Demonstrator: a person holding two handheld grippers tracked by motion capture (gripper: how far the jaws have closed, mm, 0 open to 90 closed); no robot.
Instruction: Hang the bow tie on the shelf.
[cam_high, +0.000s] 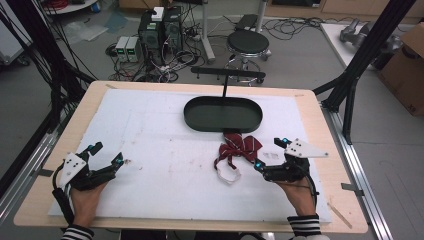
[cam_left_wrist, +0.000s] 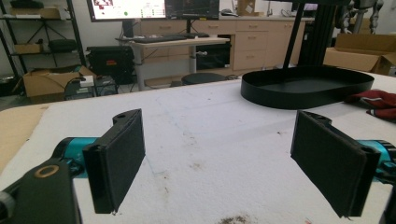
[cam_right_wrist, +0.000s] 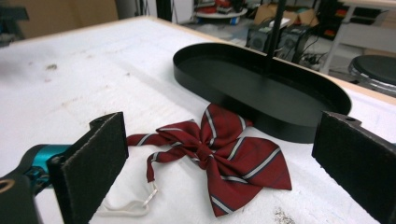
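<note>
A wooden desk (cam_high: 320, 150) covered with a white padded sheet (cam_high: 165, 150) stands in a workshop room; the sheet has small brown stains here and there.

Nearest, at the bottom of the high view, two hands in striped sleeves come in. The left hand (cam_high: 86, 202) holds the left tool (cam_high: 106, 153) near the left edge of the sheet. Its jaws are spread wide and nothing is between them — in the left gripper view only bare stained sheet lies between the two black pads (cam_left_wrist: 119, 158). The right hand (cam_high: 300, 196) holds the right tool (cam_high: 270, 153) on the right side, also with jaws wide apart and empty.

Just in front of the right tool lies a dark red bow tie (cam_right_wrist: 219, 154) with thin white stripes, flat on the sheet. Its white strap (cam_high: 227, 175) curls toward the near side. The far wing of the bow tie touches, or goes a little under, the near rim of a black oval tray (cam_high: 222, 114) — I cannot tell which.

The tray is empty and sits at the middle of the desk's far half. A thin black post (cam_high: 225, 85) rises from its far side.

Beyond the desk, on the floor, are a round black stool (cam_high: 248, 42), computer towers (cam_high: 160, 30) and many cables.
</note>
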